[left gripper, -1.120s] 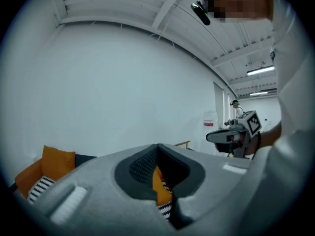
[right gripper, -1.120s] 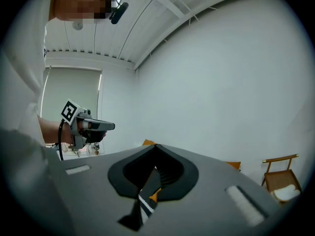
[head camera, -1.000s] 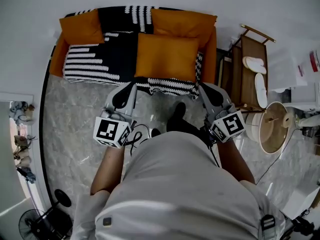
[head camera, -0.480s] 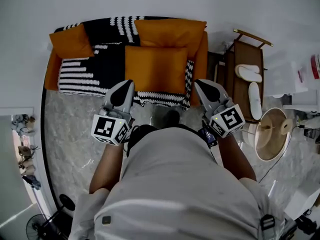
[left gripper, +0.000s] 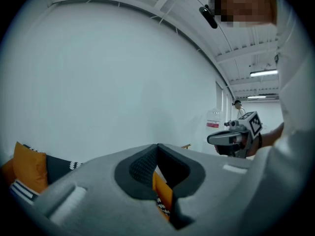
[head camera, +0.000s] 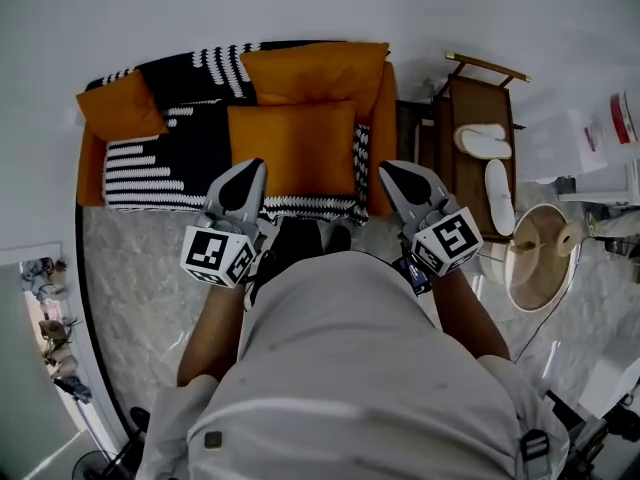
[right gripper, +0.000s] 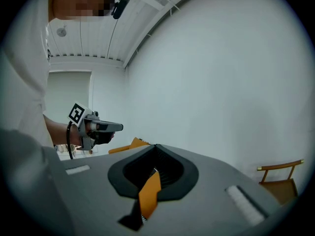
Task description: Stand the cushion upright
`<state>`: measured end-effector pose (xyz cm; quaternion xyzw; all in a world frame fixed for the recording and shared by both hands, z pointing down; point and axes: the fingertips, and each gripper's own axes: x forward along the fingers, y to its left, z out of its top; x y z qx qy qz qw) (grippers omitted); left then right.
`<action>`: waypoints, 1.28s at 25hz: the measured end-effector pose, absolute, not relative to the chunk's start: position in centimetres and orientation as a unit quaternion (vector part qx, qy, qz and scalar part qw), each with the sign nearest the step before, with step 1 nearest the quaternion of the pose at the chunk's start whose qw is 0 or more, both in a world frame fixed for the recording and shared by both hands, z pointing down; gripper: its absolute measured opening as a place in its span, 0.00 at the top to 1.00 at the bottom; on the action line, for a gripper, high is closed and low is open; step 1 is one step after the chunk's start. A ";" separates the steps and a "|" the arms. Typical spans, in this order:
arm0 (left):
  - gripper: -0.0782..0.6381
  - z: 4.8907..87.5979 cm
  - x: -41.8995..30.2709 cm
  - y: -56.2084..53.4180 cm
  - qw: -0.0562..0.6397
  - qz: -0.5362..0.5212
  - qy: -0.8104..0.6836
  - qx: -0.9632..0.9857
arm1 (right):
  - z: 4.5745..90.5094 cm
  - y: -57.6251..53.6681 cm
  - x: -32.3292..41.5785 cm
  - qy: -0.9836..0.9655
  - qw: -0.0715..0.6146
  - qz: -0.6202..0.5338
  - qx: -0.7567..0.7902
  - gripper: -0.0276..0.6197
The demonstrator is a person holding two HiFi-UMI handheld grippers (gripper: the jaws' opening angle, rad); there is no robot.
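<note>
An orange cushion [head camera: 290, 148] lies flat on the sofa seat, on a black-and-white striped throw [head camera: 160, 158]. A second orange cushion [head camera: 315, 68] leans on the backrest behind it, and a third [head camera: 120, 108] sits at the sofa's left end. My left gripper [head camera: 250, 166] is at the flat cushion's front left corner and my right gripper [head camera: 392, 168] at its front right corner, both over the sofa's front edge. Both are shut and empty. Through the shut left jaws [left gripper: 157, 151] and right jaws [right gripper: 155, 154] only a sliver of orange shows.
A wooden rack [head camera: 478, 98] holding white slippers [head camera: 480, 138] stands right of the sofa. A round wooden stand [head camera: 540, 258] is further right. A white wall runs behind the sofa. Marble floor [head camera: 140, 268] lies on the left, and the person's torso fills the lower head view.
Both grippers have moved forward together to the sofa. Their tips went from over the floor to the sofa's front edge, beside the flat cushion. The jaws stayed shut.
</note>
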<state>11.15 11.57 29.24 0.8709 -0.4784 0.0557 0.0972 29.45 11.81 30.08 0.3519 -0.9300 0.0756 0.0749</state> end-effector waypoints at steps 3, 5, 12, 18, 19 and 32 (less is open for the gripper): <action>0.89 30.2 11.1 9.9 0.111 0.054 -0.464 0.877 | 30.6 10.5 29.1 -0.927 0.080 0.085 0.357 0.94; 0.89 30.7 11.0 8.7 0.114 0.060 -0.455 0.881 | 31.0 9.4 28.8 -0.924 0.085 0.093 0.360 0.94; 0.89 33.3 7.8 2.8 0.135 0.081 -0.439 0.885 | 33.1 3.5 26.3 -0.918 0.114 0.110 0.363 0.94; 0.88 37.5 3.9 -2.4 0.128 0.141 -0.414 0.890 | 37.5 -2.1 23.1 -0.915 0.173 0.113 0.347 0.91; 0.88 38.2 3.3 -3.3 0.127 0.152 -0.407 0.892 | 38.6 -3.0 22.7 -0.914 0.189 0.110 0.343 0.90; 0.75 54.7 -2.4 -13.2 0.159 0.325 -0.279 0.889 | 52.2 -13.2 20.5 -0.888 0.316 0.155 0.297 0.74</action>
